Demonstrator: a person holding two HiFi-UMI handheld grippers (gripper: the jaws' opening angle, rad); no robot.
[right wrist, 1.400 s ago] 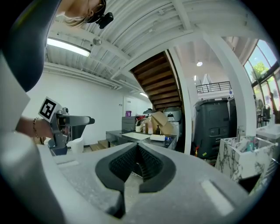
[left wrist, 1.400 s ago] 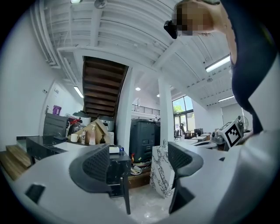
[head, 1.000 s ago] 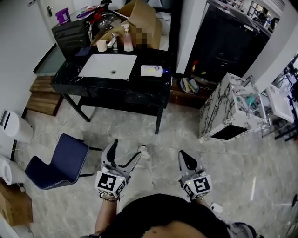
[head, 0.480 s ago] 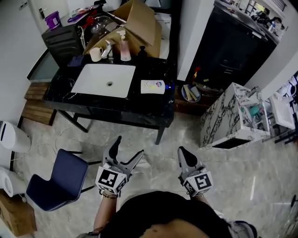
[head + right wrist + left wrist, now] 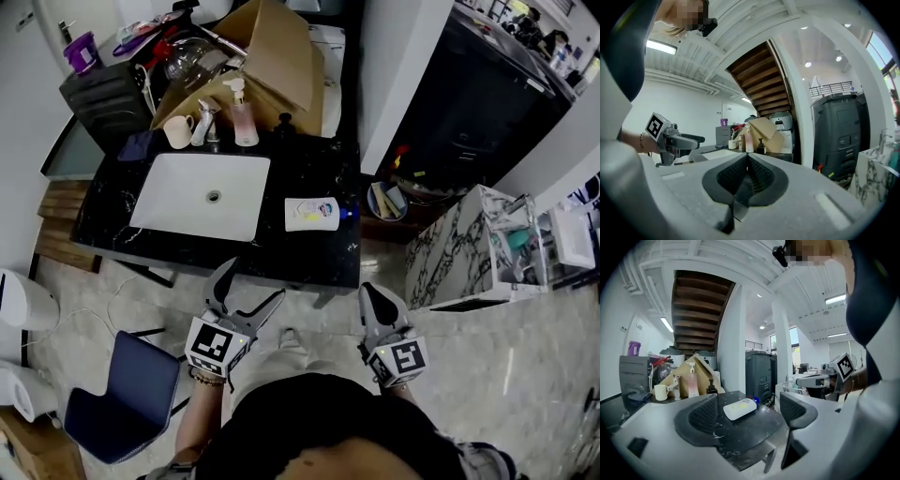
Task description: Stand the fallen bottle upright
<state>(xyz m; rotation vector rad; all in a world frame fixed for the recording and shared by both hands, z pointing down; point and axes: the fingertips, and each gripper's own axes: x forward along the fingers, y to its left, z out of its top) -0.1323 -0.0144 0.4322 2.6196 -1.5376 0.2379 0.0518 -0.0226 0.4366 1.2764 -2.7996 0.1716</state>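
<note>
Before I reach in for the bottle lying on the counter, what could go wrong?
1. The bottle lies near the right edge of the counter, cap toward that edge; a glancing touch may well slide it off.
2. The right hand-held gripper is shut, so only the open left hand-held gripper is ready to grasp.
3. The sink is just left of the bottle; stood up carelessly, it could tip into the basin.

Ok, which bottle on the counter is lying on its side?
The white bottle with the blue cap, just right of the sink. The pink pump bottle and the small dark bottle both stand upright at the back.
</note>
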